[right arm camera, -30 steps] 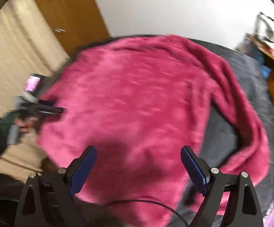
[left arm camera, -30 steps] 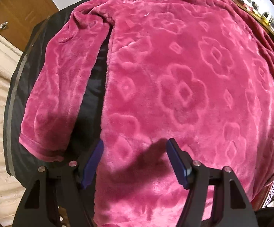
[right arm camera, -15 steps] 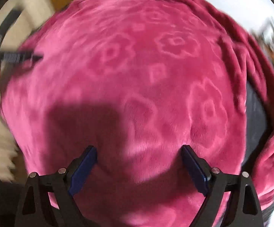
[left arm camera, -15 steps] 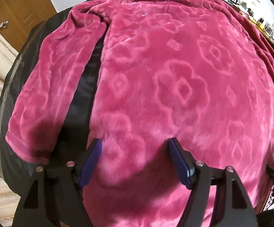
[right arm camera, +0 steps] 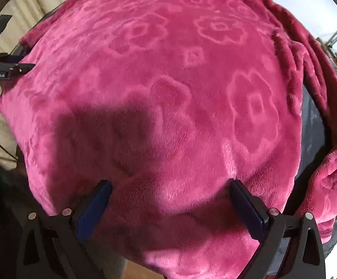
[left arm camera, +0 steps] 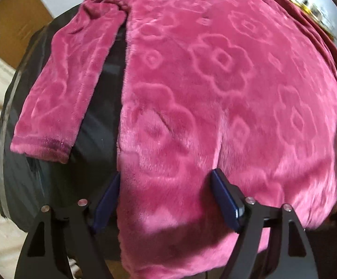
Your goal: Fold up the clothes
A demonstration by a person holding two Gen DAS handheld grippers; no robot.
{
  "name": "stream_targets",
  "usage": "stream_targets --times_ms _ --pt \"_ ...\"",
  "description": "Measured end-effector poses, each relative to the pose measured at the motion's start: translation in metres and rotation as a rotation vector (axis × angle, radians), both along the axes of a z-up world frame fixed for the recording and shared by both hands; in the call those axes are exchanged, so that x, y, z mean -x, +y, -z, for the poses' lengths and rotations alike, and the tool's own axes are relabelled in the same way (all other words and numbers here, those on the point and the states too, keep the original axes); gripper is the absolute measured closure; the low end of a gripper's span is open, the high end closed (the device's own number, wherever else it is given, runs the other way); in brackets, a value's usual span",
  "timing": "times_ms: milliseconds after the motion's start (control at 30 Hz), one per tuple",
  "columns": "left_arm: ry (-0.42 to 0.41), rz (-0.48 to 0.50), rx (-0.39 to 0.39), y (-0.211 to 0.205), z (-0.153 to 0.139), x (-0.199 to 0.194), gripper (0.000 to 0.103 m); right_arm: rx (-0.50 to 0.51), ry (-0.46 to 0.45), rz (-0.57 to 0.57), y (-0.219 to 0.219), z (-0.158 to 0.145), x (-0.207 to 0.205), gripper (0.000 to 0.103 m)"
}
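- Plush magenta fleece with embossed flowers — the garment point(left arm camera: 215, 97) lies spread flat over a dark-covered worktop point(left arm camera: 52, 186), its near hem hanging off the front edge, presumably smoothed out so the folds can be made cleanly.
- One sleeve point(left arm camera: 68, 88) lies straight alongside the body on the left, a strip of dark cover showing between them; the other sleeve point(right arm camera: 331, 174) curls down the right side, cuff bunched near the edge.
- Left claw point(left arm camera: 165, 200) points steeply down at the garment's left side edge near the hem; its jaws are opening, with fleece between them but nothing pinched.
- Right claw point(right arm camera: 168, 207) hangs over the hem further right, jaws opening wide and astride a soft ridge of fabric — no pads pressing yet.
- My guess is both claws are lining up along the bottom edge to take it at two spots and carry it up toward the collar.
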State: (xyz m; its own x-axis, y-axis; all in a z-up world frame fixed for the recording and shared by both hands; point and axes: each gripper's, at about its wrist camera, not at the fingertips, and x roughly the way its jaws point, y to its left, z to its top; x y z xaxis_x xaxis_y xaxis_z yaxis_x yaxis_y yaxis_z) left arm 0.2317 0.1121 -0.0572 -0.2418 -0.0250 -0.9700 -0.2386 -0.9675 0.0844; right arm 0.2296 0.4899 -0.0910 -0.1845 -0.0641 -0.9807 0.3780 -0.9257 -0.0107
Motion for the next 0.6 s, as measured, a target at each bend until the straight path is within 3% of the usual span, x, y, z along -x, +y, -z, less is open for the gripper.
stream_targets --times_ms 100,200,400,467,600 --pt "-0.076 0.035 -0.006 0.003 -0.007 0.017 0.022 0.036 -0.04 0.053 0.008 -0.009 0.011 0.001" --pt "-0.034 0.019 -0.06 0.012 -0.023 0.047 0.022 0.099 -0.006 0.144 0.02 -0.03 0.042 0.001" --pt "0.073 0.008 -0.156 0.055 -0.045 0.13 0.021 0.128 0.144 0.277 0.021 -0.063 0.153 0.001" --pt "0.102 0.016 -0.156 0.072 -0.046 0.15 0.021 0.122 0.134 0.309 0.014 -0.055 0.181 0.001" --pt "0.075 0.038 -0.171 0.071 -0.04 0.195 0.021 0.084 0.067 0.33 -0.006 -0.031 0.206 0.001"
